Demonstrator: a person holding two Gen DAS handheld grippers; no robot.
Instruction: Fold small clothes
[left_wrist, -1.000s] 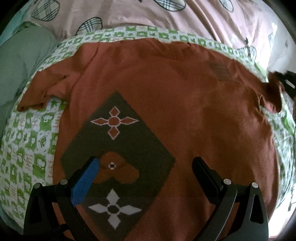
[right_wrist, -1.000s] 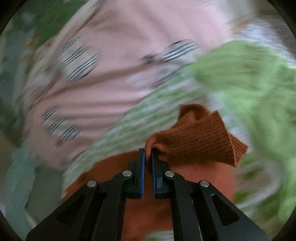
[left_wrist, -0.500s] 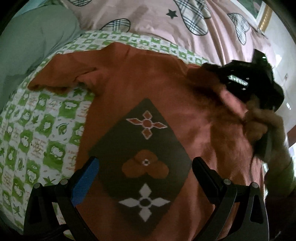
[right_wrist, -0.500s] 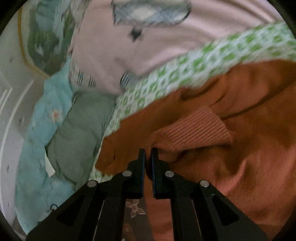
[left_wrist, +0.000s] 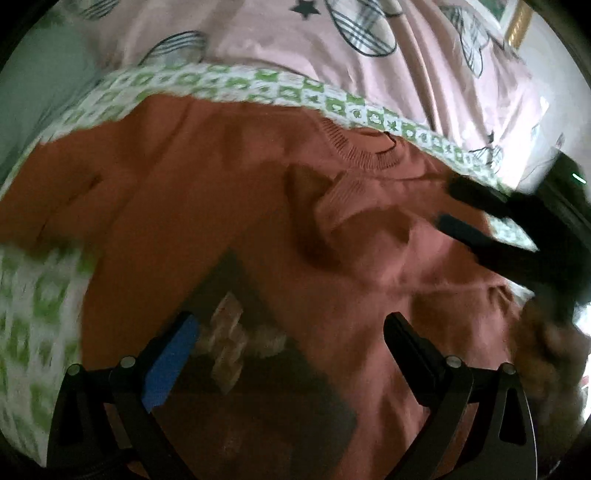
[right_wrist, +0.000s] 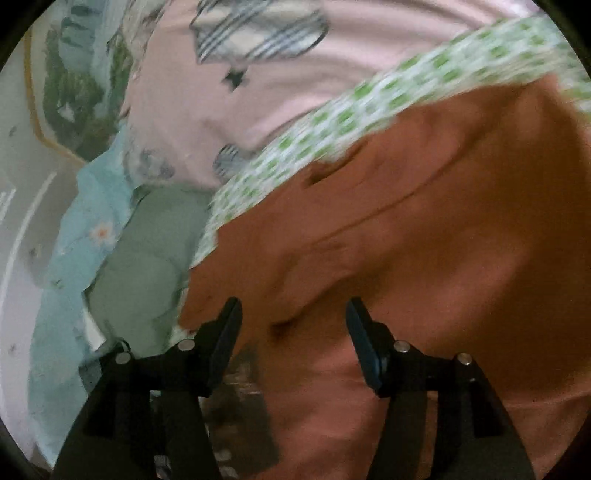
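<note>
A small rust-orange knit sweater (left_wrist: 207, 192) with a dark diamond pattern (left_wrist: 258, 369) lies on a green-and-white checked cloth (left_wrist: 258, 86). Its right sleeve, with a ribbed cuff (left_wrist: 340, 203), lies folded across the chest below the collar (left_wrist: 373, 155). My left gripper (left_wrist: 291, 332) is open and empty above the pattern. My right gripper (right_wrist: 293, 317) is open and empty over the sweater (right_wrist: 424, 229); it also shows in the left wrist view (left_wrist: 447, 205) at the right, beside the folded sleeve.
A pink quilt with plaid hearts (left_wrist: 332, 44) lies beyond the checked cloth (right_wrist: 332, 122). A grey-green pillow (right_wrist: 147, 258) and pale blue floral bedding (right_wrist: 81, 229) lie at the left. A framed picture (right_wrist: 66, 92) hangs on the wall.
My right gripper carried the sleeve cuff across the sweater's chest and opened, letting it go. My left gripper moved up the sweater toward the collar, still open.
</note>
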